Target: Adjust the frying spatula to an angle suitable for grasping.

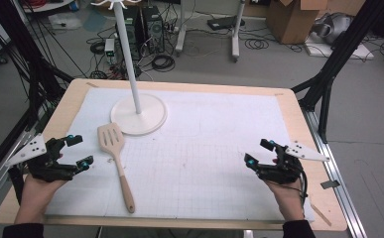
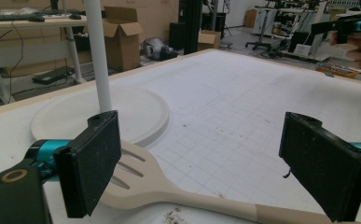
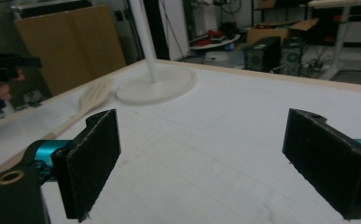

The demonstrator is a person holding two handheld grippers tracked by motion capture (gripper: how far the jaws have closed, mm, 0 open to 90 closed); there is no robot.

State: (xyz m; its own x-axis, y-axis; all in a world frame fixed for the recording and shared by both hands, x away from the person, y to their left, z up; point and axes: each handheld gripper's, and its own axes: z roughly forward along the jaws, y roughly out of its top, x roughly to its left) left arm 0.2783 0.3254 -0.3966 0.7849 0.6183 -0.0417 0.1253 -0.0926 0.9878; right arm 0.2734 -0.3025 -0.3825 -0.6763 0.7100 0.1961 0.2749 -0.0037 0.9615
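A slotted spatula (image 1: 115, 161) lies flat on the white mat (image 1: 209, 163) covering the tabletop (image 1: 70, 99), its head just beside the round base of a white stand (image 1: 139, 115). The left gripper (image 1: 79, 151) sits just left of the spatula, fingers (image 2: 92, 165) spread wide and holding nothing. The right gripper (image 1: 259, 152) rests well apart near the mat's right side, fingers (image 3: 92, 161) also wide.
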